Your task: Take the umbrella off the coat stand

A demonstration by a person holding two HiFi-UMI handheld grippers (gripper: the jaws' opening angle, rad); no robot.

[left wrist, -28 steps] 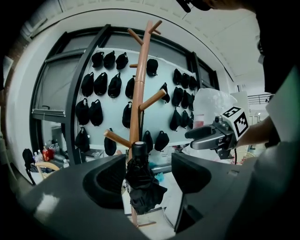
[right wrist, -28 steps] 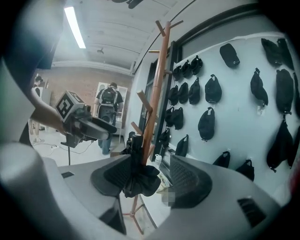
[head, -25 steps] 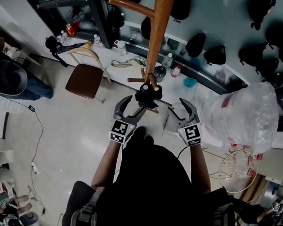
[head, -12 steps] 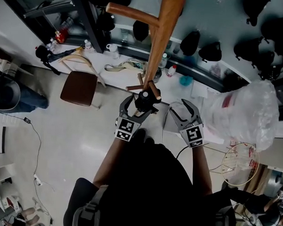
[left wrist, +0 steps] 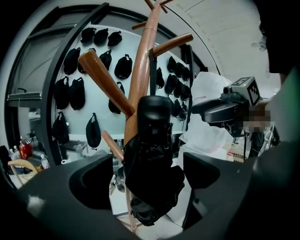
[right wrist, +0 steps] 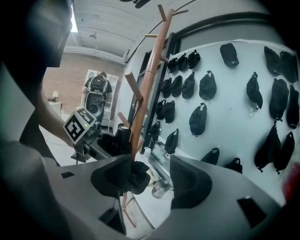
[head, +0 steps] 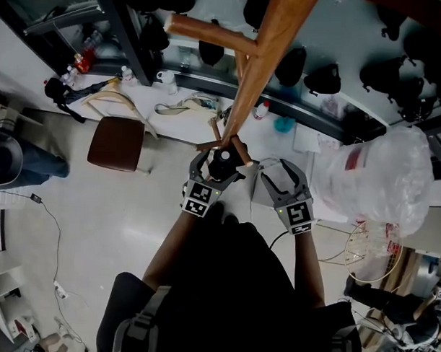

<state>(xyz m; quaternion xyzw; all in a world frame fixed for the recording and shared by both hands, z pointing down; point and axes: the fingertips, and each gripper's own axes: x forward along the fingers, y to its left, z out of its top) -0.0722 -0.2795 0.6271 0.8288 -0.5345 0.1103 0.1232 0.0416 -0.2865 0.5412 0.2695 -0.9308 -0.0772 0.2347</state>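
A wooden coat stand [head: 260, 61] rises in front of me, its pegs angled upward. A black folded umbrella [left wrist: 151, 154] hangs on a low peg [left wrist: 112, 146] close to the pole. My left gripper [left wrist: 150, 182] has the umbrella between its jaws; they are opening, with gaps on both sides and no pad pressing on it. In the head view the left gripper [head: 215, 170] brackets the umbrella [head: 222, 157]. My right gripper [head: 280, 175] hangs just to the right, open and empty. In the right gripper view the umbrella [right wrist: 133, 176] shows behind the left jaw of the right gripper [right wrist: 152, 182].
A big white plastic bag [head: 383, 177] bulges at the right, with a wire basket [head: 369, 256] below it. A brown stool [head: 117, 143] and a white counter [head: 173, 98] with bottles lie beyond the stand. Black pouches [right wrist: 199, 119] hang on the wall. A person [right wrist: 97, 96] stands far off.
My left gripper has moved lower along the umbrella and its jaws have spread wider around it. The right gripper has stayed about where it was.
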